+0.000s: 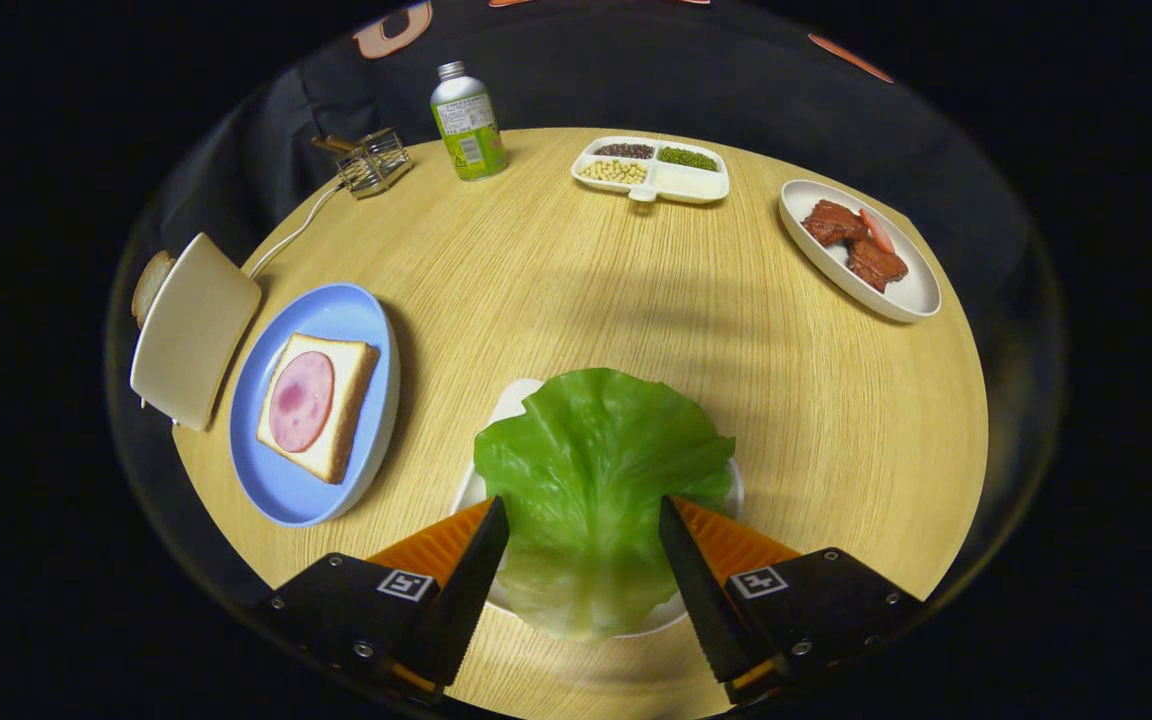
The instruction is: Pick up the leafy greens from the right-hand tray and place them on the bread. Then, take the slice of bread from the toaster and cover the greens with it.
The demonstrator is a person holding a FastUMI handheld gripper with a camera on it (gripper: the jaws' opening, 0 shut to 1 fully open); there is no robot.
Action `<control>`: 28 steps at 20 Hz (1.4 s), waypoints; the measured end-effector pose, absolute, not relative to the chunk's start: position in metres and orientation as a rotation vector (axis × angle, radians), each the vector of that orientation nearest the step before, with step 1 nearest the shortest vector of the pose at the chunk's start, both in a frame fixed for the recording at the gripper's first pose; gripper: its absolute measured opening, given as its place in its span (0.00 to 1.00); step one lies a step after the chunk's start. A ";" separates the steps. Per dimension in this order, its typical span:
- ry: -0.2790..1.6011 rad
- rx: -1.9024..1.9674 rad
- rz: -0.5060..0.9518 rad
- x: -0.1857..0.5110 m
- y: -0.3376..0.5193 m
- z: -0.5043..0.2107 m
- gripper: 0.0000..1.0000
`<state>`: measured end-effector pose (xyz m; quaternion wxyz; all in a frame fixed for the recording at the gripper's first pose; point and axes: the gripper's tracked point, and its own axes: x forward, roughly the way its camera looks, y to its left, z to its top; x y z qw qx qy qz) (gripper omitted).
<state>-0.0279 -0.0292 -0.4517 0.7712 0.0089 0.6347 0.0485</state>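
Because the broad green lettuce leaf (591,490) lies between your wide-open, empty jaws, stem end nearest you, descend straight.

Gripper (584,535) fingers spread around lettuce (596,480) on tray (511,400), bread plate (286,480) left, toaster (191,330) beyond

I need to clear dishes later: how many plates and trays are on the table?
4: blue plate under the ham bread, white tray under the lettuce between the open fingers, divided tray far back, oval plate with meat.
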 end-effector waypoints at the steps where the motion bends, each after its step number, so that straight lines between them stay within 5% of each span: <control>1: 1.377 0.015 0.102 -0.027 -0.030 -0.453 0.92; 9: 1.379 -0.021 0.058 -0.027 -0.035 -0.454 0.69; 14: 1.348 -0.014 0.022 -0.024 -0.032 -0.454 0.17; 16: 1.344 -0.012 0.014 -0.022 -0.031 -0.453 0.08; 28: 1.230 0.104 0.060 0.008 0.008 -0.393 0.02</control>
